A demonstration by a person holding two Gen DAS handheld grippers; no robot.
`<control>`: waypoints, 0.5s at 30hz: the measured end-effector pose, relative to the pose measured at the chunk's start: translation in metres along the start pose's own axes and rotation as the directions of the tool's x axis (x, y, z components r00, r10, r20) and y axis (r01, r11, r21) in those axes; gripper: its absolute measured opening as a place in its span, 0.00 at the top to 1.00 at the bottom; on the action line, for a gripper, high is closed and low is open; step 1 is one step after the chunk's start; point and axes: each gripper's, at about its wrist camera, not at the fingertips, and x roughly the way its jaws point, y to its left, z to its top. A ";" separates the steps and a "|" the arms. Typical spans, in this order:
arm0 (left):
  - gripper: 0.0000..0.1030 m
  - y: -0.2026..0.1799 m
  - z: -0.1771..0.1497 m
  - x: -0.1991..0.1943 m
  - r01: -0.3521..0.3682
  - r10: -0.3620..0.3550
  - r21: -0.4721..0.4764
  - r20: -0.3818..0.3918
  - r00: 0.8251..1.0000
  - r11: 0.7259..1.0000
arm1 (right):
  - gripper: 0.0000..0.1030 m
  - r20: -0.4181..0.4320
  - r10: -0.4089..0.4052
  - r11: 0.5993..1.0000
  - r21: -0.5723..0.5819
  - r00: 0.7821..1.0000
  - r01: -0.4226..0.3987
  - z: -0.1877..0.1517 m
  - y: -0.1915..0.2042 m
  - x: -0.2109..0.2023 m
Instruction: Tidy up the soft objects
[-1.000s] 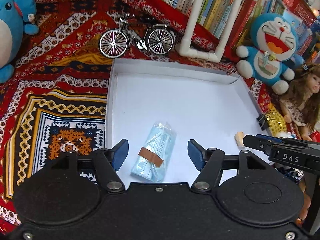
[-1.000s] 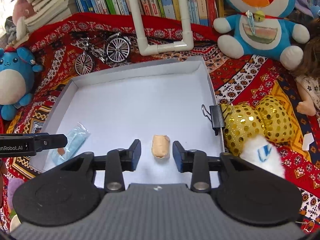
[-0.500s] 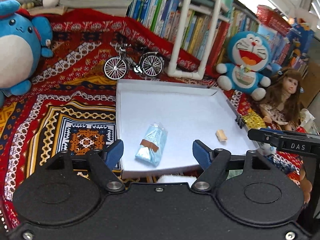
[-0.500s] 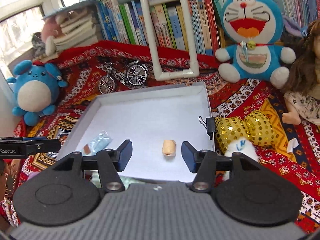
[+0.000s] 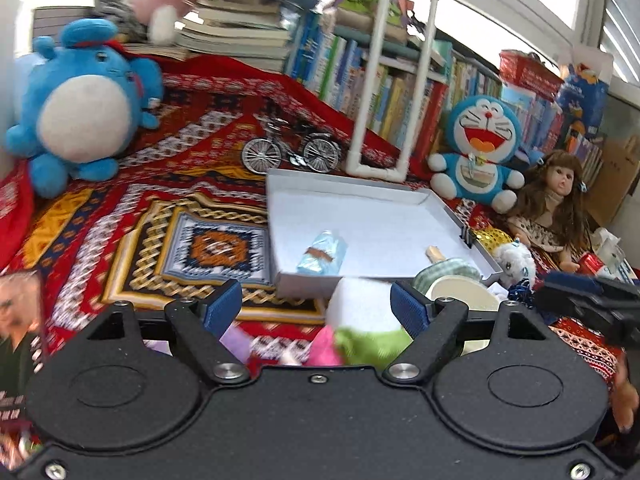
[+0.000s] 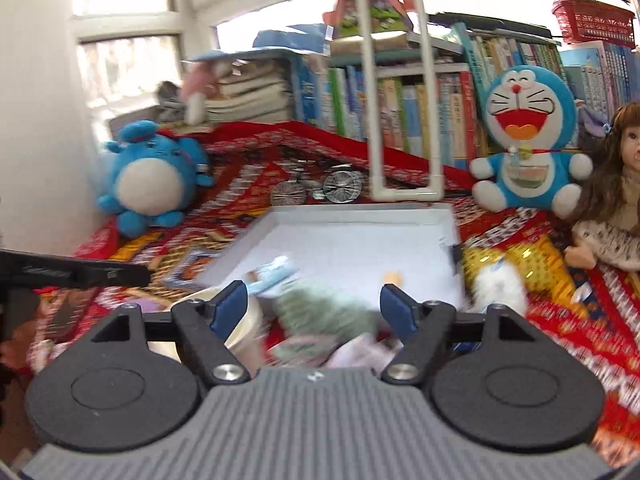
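A white tray (image 5: 448, 207) lies on the patterned red cloth. In it are a blue packet with a brown band (image 5: 322, 254) and a small tan roll (image 5: 434, 253). The tray also shows in the right wrist view (image 6: 440, 214), with the packet (image 6: 272, 274) and the roll (image 6: 393, 277). My left gripper (image 5: 316, 306) is open and empty, held back from the tray's near edge, above a white, pink and green soft toy (image 5: 360, 328). My right gripper (image 6: 314, 306) is open and empty above a green checked soft thing (image 6: 320, 310).
A cream cup (image 5: 460, 290) stands by the tray's near corner. A blue round plush (image 5: 80, 108), a model bicycle (image 5: 292, 152), a white pipe frame (image 5: 384, 80), a Doraemon plush (image 5: 478, 148), a doll (image 5: 548, 200) and gold sequin balls (image 6: 516, 256) surround the tray. Books line the back.
Both grippers have pulled back and up from the tray, leaving the packet and the roll inside. The right gripper's jaws have opened wider. Soft toys now show beneath both.
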 end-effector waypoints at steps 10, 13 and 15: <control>0.16 0.025 -0.047 -0.016 -0.179 0.179 0.001 0.053 0.982 0.984 | 0.13 -0.023 0.239 0.971 -0.009 0.971 -0.239 -0.043 0.051 -0.020; 0.16 0.030 -0.057 -0.004 -0.203 0.203 -0.006 0.023 0.979 0.979 | 0.13 -0.046 0.224 0.975 0.005 0.973 -0.224 -0.054 0.066 -0.005; 0.16 0.031 -0.062 0.002 -0.204 0.204 0.000 0.017 0.979 0.979 | 0.14 -0.068 0.221 0.975 0.016 0.973 -0.221 -0.062 0.076 0.006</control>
